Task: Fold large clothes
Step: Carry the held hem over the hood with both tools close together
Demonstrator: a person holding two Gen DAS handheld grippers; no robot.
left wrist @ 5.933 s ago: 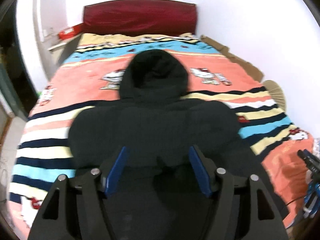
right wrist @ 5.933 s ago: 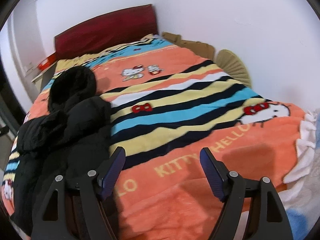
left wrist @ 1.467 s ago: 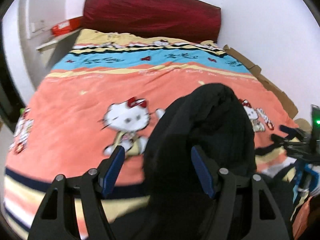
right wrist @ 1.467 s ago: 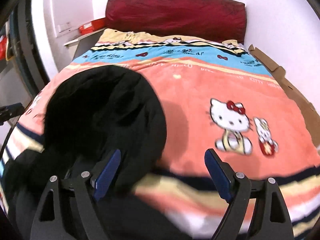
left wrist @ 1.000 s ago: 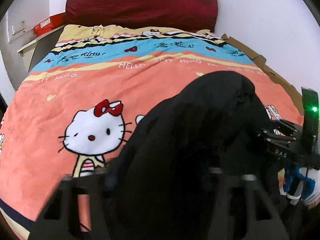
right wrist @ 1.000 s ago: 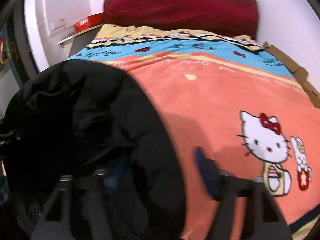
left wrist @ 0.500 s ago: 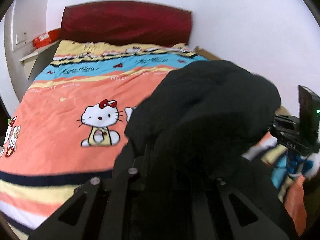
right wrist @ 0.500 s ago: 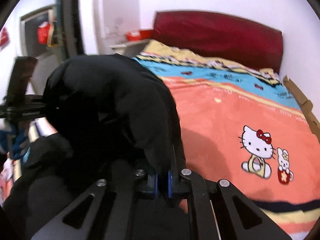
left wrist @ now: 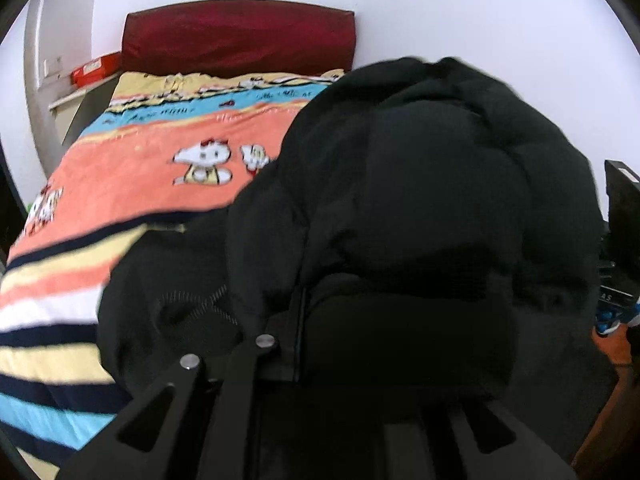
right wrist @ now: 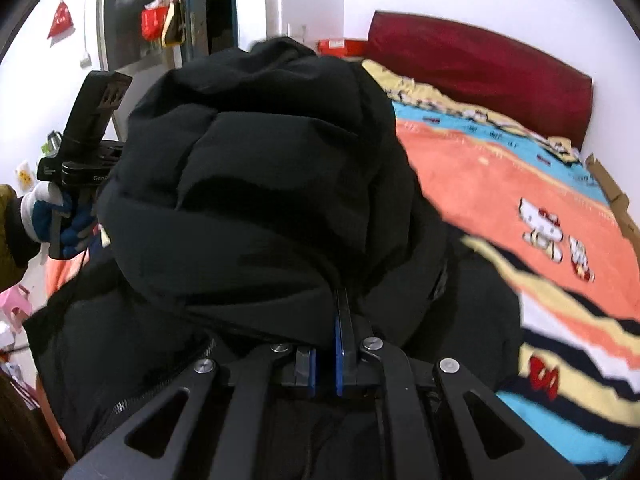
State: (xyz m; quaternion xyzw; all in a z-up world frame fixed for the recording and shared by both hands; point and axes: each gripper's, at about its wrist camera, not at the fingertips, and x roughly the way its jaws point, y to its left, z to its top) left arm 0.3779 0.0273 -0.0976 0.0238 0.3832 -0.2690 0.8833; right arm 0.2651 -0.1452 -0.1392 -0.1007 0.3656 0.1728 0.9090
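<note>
A black puffer jacket lies on the bed, and its hood (left wrist: 432, 184) is lifted off the blanket and folded back over the body. My left gripper (left wrist: 304, 320) is shut on the hood's left edge; the fabric hides most of its fingers. My right gripper (right wrist: 340, 312) is shut on the hood's (right wrist: 256, 184) right edge, blue pads pressed together. The jacket body (right wrist: 120, 352) spreads below both grippers. The other gripper shows at the left of the right wrist view (right wrist: 80, 152).
The bed has an orange, blue and striped Hello Kitty blanket (left wrist: 132, 176) and a dark red headboard (left wrist: 240, 36). A red box (left wrist: 94, 67) sits on a shelf at the bed's left. Cardboard (right wrist: 612, 192) lines the wall side. A white wall is behind.
Both grippers went from open around the hood to shut on it, then lifted it off the blanket and pulled it back toward the jacket body.
</note>
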